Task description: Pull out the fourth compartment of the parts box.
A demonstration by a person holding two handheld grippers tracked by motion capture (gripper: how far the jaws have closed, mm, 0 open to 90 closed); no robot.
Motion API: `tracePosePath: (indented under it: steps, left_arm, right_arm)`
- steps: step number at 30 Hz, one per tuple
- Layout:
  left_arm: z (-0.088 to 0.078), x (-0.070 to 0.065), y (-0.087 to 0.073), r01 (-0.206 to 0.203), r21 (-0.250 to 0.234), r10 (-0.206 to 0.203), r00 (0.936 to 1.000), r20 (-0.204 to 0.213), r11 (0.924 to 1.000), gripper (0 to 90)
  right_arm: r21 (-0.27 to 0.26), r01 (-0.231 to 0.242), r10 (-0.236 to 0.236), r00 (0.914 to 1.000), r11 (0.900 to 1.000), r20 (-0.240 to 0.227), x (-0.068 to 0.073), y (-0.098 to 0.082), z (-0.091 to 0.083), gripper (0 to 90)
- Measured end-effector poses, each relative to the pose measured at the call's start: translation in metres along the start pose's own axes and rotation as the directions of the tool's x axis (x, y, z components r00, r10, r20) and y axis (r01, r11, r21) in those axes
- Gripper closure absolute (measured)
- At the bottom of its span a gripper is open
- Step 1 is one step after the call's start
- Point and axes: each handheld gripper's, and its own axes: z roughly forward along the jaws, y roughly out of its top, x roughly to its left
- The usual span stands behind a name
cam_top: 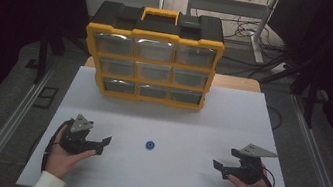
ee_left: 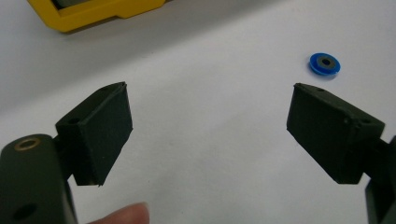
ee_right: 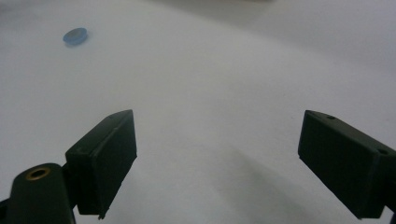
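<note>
A small blue disc (cam_top: 149,145) with a dark centre lies flat on the white table (cam_top: 164,128), midway between both hands. My left gripper (cam_top: 102,145) rests low at the table's left, jaws wide open and empty, pointing right toward the disc. In the left gripper view the blue disc (ee_left: 324,64) sits beyond the right jaw, and the left gripper (ee_left: 208,130) has bare table between its jaws. My right gripper (cam_top: 218,167) rests at the right, open and empty, pointing left. The right gripper view shows the disc (ee_right: 75,36) far off at upper left of the right gripper (ee_right: 217,163).
A yellow and black parts organizer (cam_top: 152,56) with several clear drawers stands upright at the table's far middle; its yellow corner (ee_left: 93,11) appears in the left gripper view. Metal rails (cam_top: 11,119) run along both table sides. Cables lie on the floor behind.
</note>
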Motion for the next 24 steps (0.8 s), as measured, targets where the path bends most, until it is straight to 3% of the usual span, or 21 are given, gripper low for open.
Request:
tracePosePath:
  steps: [18,24]
  left_arm:
    - [-0.0034,-0.0046,-0.0007,-0.034,0.001,0.034,0.9992,-0.019,0.9994,14.8]
    - [-0.0039,-0.0024,-0.0034,-0.064,-0.001,0.064,0.9966,-0.052,0.9980,14.9]
  right_arm:
    - [0.000,0.003,-0.003,0.9999,1.000,0.012,0.0033,0.0005,-0.0008,12.5]
    - [0.004,0.004,-0.004,0.9999,1.000,0.016,0.0020,0.0013,0.0013,12.6]
